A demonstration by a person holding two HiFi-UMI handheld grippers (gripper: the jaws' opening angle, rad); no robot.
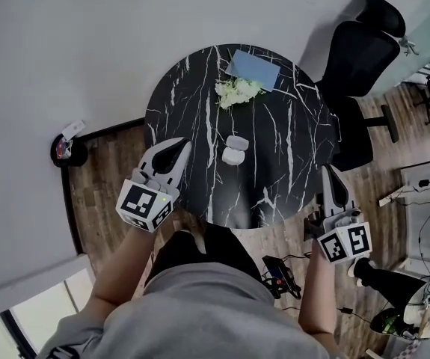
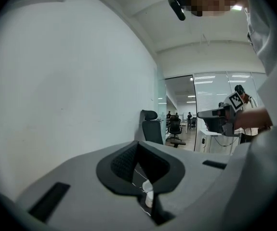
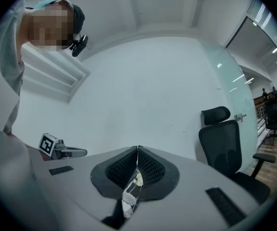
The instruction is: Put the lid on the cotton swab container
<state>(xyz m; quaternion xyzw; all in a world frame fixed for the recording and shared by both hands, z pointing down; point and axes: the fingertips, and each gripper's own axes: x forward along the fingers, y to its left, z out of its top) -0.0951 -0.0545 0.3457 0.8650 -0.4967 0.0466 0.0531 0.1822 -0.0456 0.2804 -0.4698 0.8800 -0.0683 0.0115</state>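
Cotton swab container (image 1: pixel 234 156) on black table (image 1: pixel 192 88)

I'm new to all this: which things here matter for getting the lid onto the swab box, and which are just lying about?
Part of the job:
- cotton swab container and lid, side by side; which is which is hard to tell
- left gripper, shut, empty
- right gripper, shut, empty

Just lying about:
- white flowers
- blue pad
- black office chair
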